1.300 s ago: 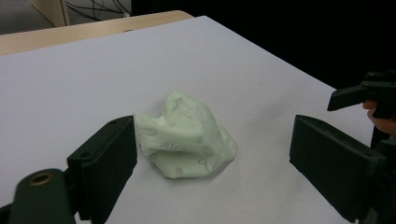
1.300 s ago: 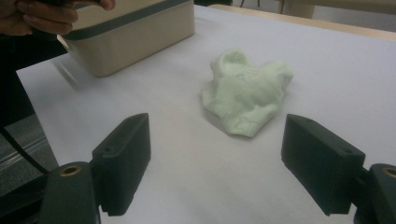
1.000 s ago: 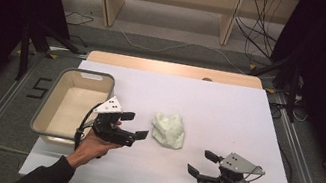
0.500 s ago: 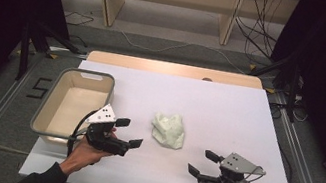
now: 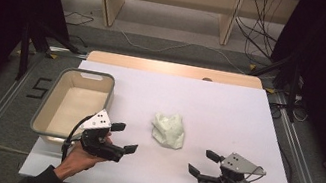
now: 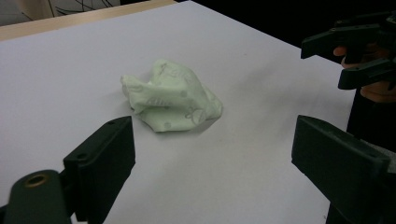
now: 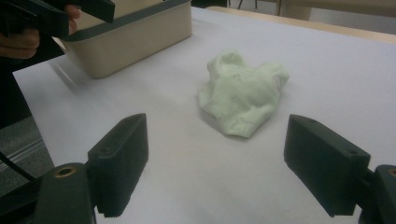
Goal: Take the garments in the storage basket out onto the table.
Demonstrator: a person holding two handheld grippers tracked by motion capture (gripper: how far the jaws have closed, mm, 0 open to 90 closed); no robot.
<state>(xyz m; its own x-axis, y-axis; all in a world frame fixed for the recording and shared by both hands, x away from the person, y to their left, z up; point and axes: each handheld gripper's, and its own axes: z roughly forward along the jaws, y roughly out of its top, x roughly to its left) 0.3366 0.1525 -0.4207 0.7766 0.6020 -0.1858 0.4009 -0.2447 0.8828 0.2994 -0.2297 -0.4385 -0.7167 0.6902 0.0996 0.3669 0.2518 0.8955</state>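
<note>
Lying crumpled mid-bench (image 5: 248,116): pale green cloth (image 5: 169,130), right of tub (image 5: 72,104). Left gripper (image 5: 124,138) and right gripper (image 5: 202,162) both near cloth, not touching; fingers wide, holding nothing.

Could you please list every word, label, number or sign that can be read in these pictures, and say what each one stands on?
"5": a dark figure that reads like a five, on the floor left of the bin.
Faint grey print with small round marks on the crumpled pale green cloth: too blurred to read.
Nothing readable on the left gripper, the right gripper or the white table.
</note>
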